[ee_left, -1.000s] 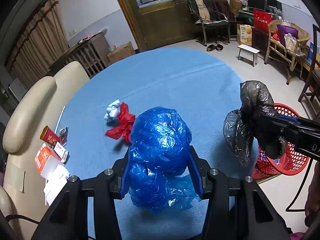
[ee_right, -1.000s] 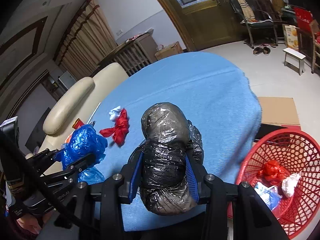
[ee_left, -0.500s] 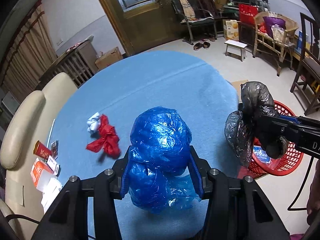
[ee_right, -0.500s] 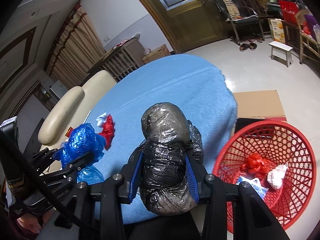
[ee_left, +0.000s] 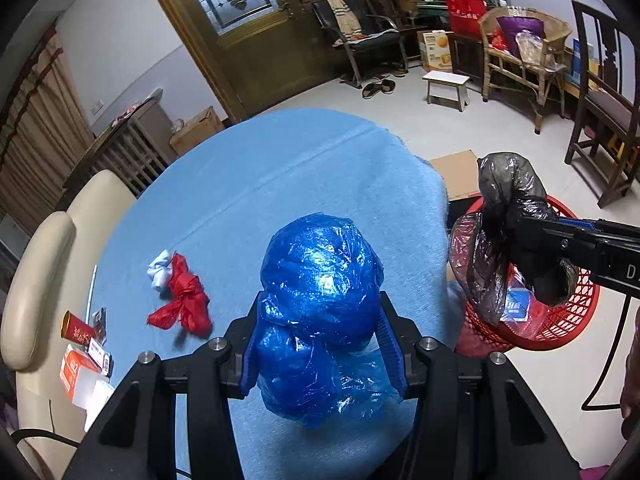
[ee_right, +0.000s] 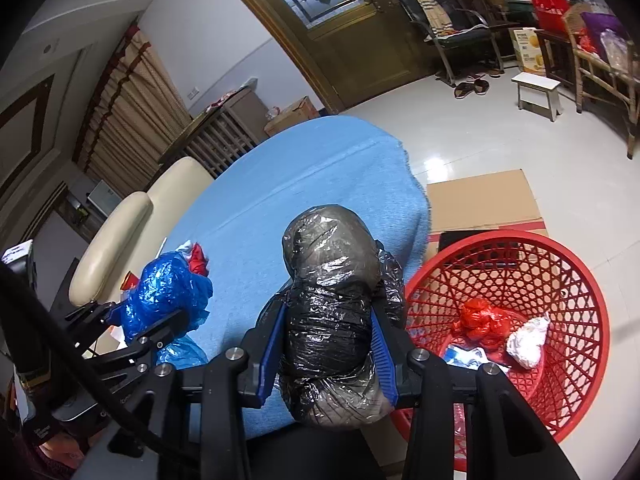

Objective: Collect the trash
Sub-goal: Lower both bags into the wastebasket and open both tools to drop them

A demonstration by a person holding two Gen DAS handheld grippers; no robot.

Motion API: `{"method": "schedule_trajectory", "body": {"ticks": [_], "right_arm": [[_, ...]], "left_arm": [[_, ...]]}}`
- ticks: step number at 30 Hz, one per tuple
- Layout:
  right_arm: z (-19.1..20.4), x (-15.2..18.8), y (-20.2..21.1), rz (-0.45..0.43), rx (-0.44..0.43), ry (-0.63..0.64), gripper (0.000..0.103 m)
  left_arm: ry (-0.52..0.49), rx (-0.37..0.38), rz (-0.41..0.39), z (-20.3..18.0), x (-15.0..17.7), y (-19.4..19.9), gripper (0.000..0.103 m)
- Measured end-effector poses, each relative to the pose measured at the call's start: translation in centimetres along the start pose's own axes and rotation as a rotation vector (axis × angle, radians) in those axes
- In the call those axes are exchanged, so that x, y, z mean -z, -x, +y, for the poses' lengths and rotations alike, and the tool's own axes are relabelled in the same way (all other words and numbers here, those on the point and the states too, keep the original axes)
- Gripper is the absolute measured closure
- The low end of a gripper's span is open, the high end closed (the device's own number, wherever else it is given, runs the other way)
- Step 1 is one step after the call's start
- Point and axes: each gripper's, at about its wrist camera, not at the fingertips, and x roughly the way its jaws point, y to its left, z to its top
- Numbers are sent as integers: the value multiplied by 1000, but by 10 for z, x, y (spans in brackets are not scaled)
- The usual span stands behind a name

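My left gripper (ee_left: 318, 344) is shut on a crumpled blue plastic bag (ee_left: 320, 280), held above the blue-clothed round table (ee_left: 280, 168). The black plastic bag (ee_right: 332, 280) sits clamped in my right gripper (ee_right: 328, 348), close to the table's right edge, beside the red mesh basket (ee_right: 572, 276) on the floor. In the left wrist view the black bag (ee_left: 504, 200) hangs in front of the basket (ee_left: 568, 320). A red bag (ee_right: 480, 320), white wad (ee_right: 528, 340) and blue-white wrapper lie in the basket. A red bag (ee_left: 184, 304) with a white wad (ee_left: 160, 272) lies on the table's left part.
Small boxes and a red tube (ee_left: 78, 330) lie on the cream sofa (ee_left: 36, 272) left of the table. Flat cardboard (ee_right: 480, 200) lies on the floor behind the basket. Chairs, a white stool (ee_left: 446, 84) and a wooden door stand farther back.
Both grippers have carried their bags to the right across the table. The basket has come nearer in both views, and the red bag on the table has slid left.
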Motion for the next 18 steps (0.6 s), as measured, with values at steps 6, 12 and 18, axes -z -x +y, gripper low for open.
{"method": "schedule_trajectory", "body": {"ticks": [6,12,18], "right_arm": [[-14,0,7,-10,14,-22,59],[-24,1,15,-13,42,-34,59],[-33,5,18,-11,137,-15,59]], "left_arm": [[-26,8,-5,-10,-5,0,51],[-57,18,-9,-22,-11,0,51],[-80,34,-8,-31,-15,-3,51]]}}
